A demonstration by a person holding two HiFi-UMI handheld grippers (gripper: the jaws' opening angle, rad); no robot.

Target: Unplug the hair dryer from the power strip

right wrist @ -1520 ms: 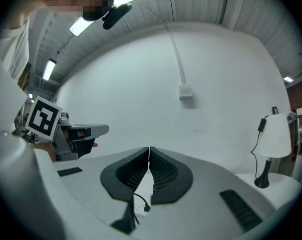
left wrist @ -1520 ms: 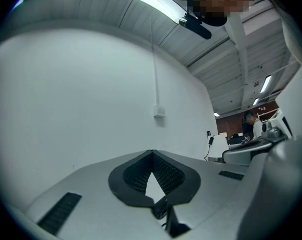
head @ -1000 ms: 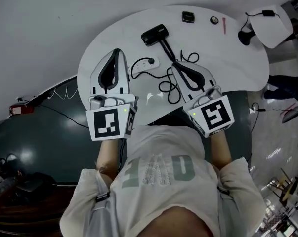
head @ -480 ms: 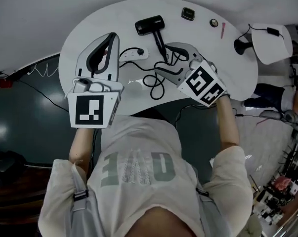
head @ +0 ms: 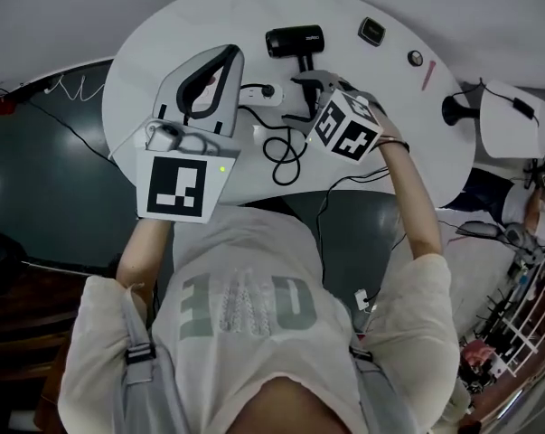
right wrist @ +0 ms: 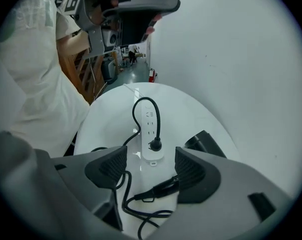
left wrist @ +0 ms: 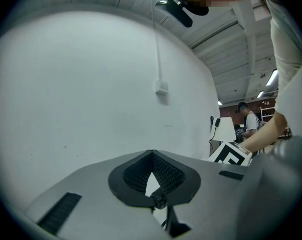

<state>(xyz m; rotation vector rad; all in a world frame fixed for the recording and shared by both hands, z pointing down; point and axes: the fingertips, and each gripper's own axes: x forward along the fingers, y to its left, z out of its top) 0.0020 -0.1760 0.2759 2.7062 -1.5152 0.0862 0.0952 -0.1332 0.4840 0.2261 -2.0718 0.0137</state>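
One white oval table (head: 209,16) is seen to carry everything. Over its left part the left gripper (left wrist: 153,179) is held level, its jaws pressed together with nothing between them. The right gripper (right wrist: 151,169) is tilted down towards the middle. Its jaws have just been opened to their widest, and nothing is pinched; only the dryer's cord (right wrist: 164,188) lies below the gap. The black hair dryer (head: 295,42) lies at the table's far side, near the white power strip (right wrist: 149,121). Its plug (right wrist: 155,145) is seated in the strip's end nearest the right gripper, so the unplugging is judged not yet done and the approach to be in hand. Next, the open jaws would need to be lowered around the plug, closed on it and drawn straight out, with the strip perhaps pinned by the left gripper.
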